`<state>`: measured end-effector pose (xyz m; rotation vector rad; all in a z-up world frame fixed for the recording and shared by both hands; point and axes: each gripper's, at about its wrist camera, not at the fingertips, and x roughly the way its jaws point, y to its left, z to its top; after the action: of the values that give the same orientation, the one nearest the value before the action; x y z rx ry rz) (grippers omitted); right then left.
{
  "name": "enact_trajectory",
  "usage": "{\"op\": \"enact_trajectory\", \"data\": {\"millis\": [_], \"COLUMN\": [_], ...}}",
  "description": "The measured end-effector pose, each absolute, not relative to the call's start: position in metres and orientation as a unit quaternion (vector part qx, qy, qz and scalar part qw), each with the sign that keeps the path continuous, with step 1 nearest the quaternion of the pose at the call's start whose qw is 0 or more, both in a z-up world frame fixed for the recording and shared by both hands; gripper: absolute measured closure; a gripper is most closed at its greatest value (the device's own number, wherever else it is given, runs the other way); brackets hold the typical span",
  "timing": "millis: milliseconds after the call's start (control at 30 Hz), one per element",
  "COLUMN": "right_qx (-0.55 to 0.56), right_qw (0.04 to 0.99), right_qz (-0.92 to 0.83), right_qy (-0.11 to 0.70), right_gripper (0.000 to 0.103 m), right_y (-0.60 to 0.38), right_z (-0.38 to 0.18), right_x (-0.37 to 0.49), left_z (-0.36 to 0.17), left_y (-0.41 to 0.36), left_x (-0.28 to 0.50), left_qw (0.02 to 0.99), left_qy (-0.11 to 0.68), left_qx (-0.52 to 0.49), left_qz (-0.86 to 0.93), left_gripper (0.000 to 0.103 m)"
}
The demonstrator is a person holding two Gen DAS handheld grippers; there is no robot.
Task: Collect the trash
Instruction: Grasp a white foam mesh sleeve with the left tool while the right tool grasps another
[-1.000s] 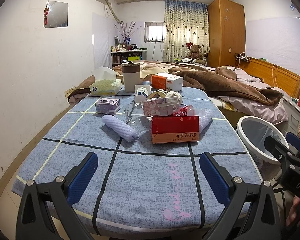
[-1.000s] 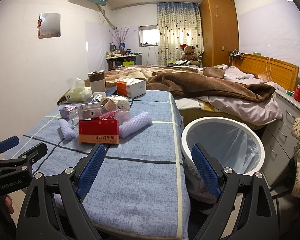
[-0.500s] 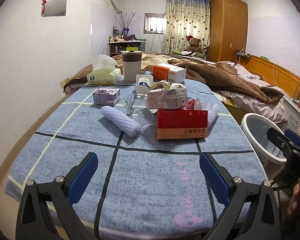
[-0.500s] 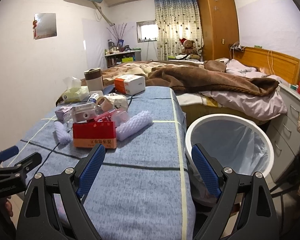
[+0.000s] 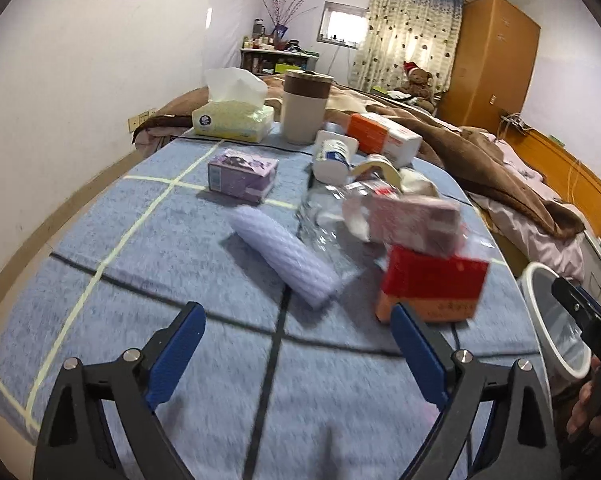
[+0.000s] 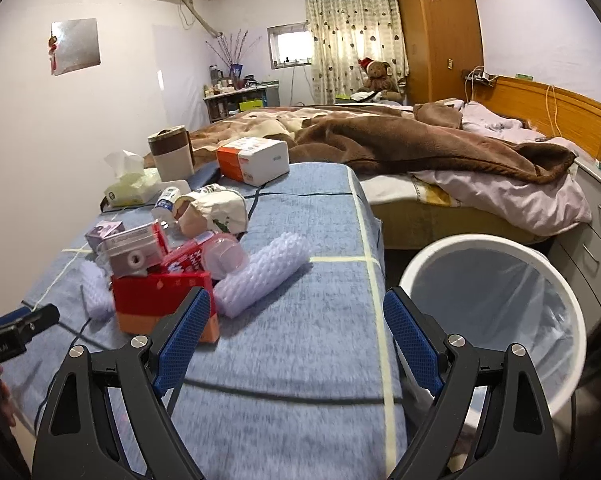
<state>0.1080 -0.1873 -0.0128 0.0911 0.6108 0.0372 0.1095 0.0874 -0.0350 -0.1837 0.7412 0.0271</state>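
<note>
A pile of trash lies on the blue cloth table (image 5: 180,320): a red box (image 5: 432,288) with a pink box (image 5: 414,218) on top, a white foam roll (image 5: 284,256), crumpled clear plastic (image 5: 324,224) and a small purple box (image 5: 242,174). My left gripper (image 5: 298,350) is open and empty, hovering just short of the foam roll. My right gripper (image 6: 296,332) is open and empty, near the red box (image 6: 160,300) and a second foam roll (image 6: 264,280). A white bin (image 6: 496,320) with a clear liner stands right of the table.
A tissue pack (image 5: 232,118), a brown-banded cup (image 5: 306,106) and an orange-white box (image 5: 382,138) stand at the table's far end. A bed with a brown blanket (image 6: 400,140) lies beyond. Drawers (image 6: 596,232) stand to the right of the bin.
Both grippers have moved forward and lower toward the trash pile, which now looks larger. Both stay open and empty.
</note>
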Motion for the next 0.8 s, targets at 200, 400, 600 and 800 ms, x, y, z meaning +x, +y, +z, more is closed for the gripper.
{"op": "enact_trajectory", "data": {"millis": [200,400,600,800], "right_qx": [0.062,0.092,0.128,0.135], "right_qw": [0.943,0.928,0.910,0.904], "right_qz": [0.023,0.023,0.025,0.041], "right_qy": [0.326,0.361,0.393,0.404], "right_gripper": [0.018,0.030,0.039,0.040], "right_y": [-0.186,-0.189,-0.195,-0.196], "right_z": [-0.020,-0.032,-0.045,-0.044], "right_x": [0.134,0.159,0.175,0.184], "left_z": [-0.043,-0.061,-0.073,-0.072], "left_y": [0.097,0.103,0.107,0.105], "left_x": [0.141,0.171,0.185,0.200], "left_qw": [0.915,0.886,0.875,0.877], "left_qy": [0.383,0.440,0.456,0.457], "left_qx": [-0.125,-0.147,-0.162,-0.150], "left_qz": [0.012,0.013,0.003,0.011], "left_gripper": [0.013,0.018,0.035,0.041]}}
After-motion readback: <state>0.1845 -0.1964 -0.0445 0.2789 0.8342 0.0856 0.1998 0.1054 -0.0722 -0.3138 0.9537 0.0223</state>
